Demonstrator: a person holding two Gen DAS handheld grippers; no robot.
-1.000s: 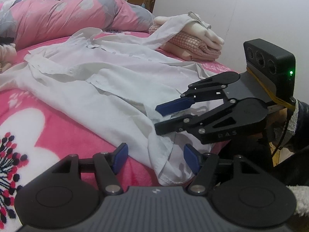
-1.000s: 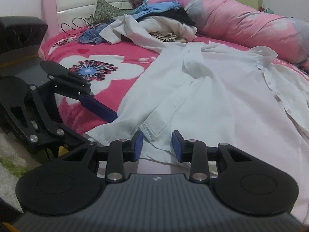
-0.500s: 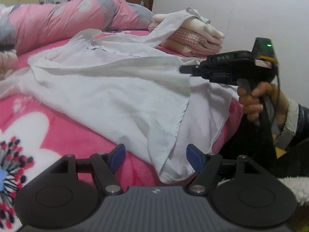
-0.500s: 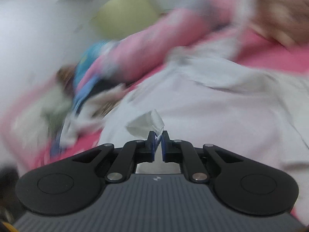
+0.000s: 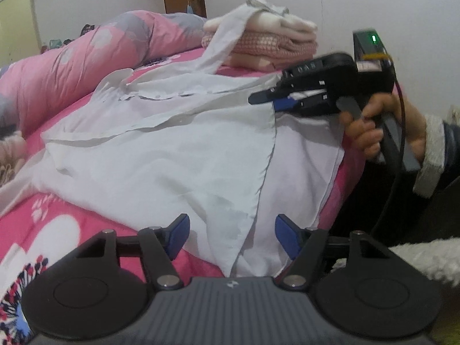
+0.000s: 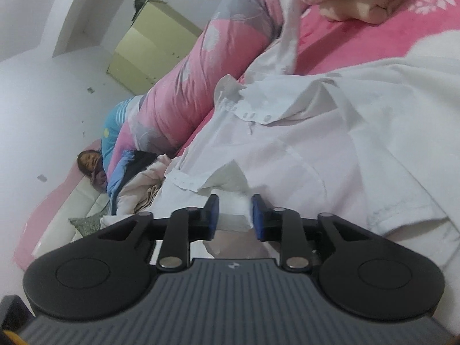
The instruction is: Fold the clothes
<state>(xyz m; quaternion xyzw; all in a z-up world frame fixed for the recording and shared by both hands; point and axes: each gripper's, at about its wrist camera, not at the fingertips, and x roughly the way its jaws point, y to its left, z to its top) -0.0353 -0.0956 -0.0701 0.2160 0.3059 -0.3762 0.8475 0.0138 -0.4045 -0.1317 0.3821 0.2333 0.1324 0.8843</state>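
Now: white shirt (image 5: 178, 155) spread on pink bed (image 5: 57, 224), one flap folded over. Right tool (image 6: 235, 215) has fabric fold btwn pads; jaws just opening, grip unclear. Left tool (image 5: 230, 234) open, just narrowing, over hem, not pinching. Folded stack (image 5: 270, 43) behind.

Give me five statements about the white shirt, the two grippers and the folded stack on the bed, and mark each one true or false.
1. The white shirt lies spread on the pink bed. True.
2. The right gripper has white fabric between its pads. True.
3. The left gripper is clamped on the hem. False: it is open, touching nothing.
4. The folded stack sits on the floor. False: it rests on the bed.
5. One sleeve drapes onto the stack. True.
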